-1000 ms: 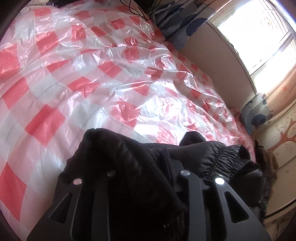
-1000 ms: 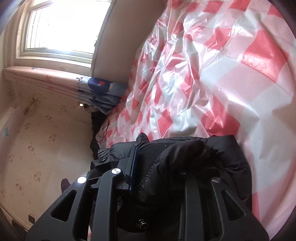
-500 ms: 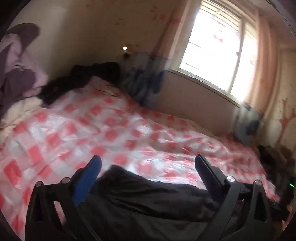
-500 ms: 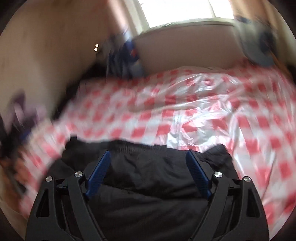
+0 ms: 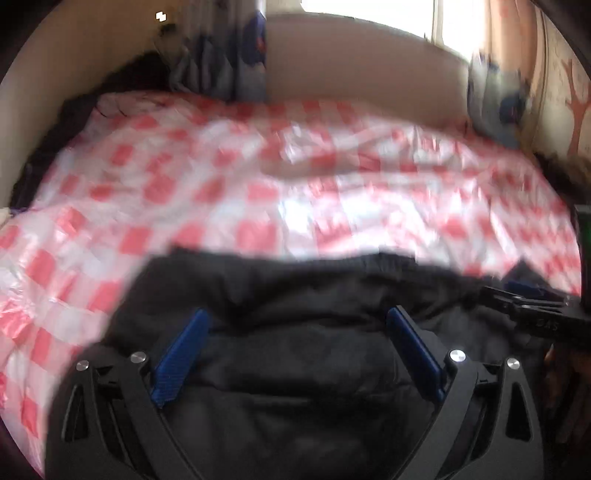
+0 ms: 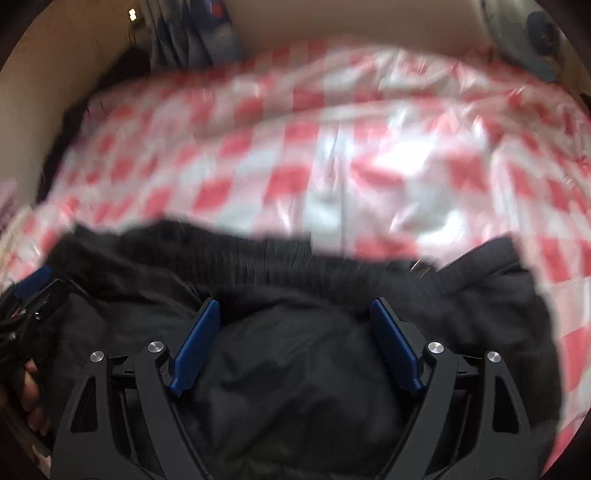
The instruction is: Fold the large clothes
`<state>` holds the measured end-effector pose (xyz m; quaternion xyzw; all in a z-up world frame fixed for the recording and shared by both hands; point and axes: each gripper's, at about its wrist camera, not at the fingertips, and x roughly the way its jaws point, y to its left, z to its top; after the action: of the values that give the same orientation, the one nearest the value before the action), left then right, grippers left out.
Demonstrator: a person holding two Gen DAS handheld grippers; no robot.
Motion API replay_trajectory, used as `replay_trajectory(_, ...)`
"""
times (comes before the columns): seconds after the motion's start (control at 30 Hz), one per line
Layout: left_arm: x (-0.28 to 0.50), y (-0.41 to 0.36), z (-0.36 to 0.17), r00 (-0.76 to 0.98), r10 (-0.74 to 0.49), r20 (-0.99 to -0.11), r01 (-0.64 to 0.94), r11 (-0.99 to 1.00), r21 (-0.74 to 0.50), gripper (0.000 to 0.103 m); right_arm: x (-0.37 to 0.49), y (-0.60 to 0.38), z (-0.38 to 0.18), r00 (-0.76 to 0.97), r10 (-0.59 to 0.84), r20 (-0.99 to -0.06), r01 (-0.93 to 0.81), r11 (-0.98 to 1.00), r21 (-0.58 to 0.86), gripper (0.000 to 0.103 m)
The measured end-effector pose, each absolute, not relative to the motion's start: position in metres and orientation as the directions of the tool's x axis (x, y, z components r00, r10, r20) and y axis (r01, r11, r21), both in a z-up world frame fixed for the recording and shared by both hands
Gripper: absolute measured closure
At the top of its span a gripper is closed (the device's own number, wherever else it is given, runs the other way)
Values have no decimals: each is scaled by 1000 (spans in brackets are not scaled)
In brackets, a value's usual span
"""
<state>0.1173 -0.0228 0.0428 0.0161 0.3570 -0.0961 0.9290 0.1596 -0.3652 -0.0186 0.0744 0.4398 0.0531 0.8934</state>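
Bed [image 5: 258,192] fills both views, covered by a red-and-white checked plastic sheet [image 6: 332,155], crinkled and shiny. Both frames are motion-blurred, so fine detail is out.

Black padded garment [image 5: 303,295] lies on the near edge of the sheet, bunched, spanning most of the width under both my grippers. In the right wrist view its gathered elastic band [image 6: 280,258] runs across along the far edge of the pile.

Wall and a bright window [image 5: 369,7] sit behind the bed; grey-blue curtain [image 5: 236,55] hangs at the far left corner, dark clothes heaped below it.

Left gripper [image 5: 297,321]: fingers spread wide, blue pads [image 5: 181,354] showing, nothing clamped. It sits over the garment; cannot tell if the tips touch the fabric.

Right gripper [image 6: 295,314]: same, spread wide, pads [image 6: 395,343] bare, holding nothing, puffy black fabric bulging between them.

Each gripper shows at the edge of the other's view, beside it over the garment.
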Motion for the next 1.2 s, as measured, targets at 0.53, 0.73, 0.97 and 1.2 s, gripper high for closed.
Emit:
replay_trajectory(0.53,104,36,20,733,-40,-679,70,997,17,9,133,-403,-25,644,108,-757,74,976,202,20)
replay_trajectory(0.73,85,65,-27,721,-36,-692,48,999,-2,5,141,-308,-47,583,139,-801,-171,984,46,12)
replay_trajectory(0.97,54,65,-14,721,34,-692,37,995,88,6,125,-332,-37,553,160,-818,-114,987,116,11)
replay_trajectory(1.2,1,107,-30,622,-46,-782,58,998,-12,6,65,-401,-51,536,115,-836,-38,993,112,11)
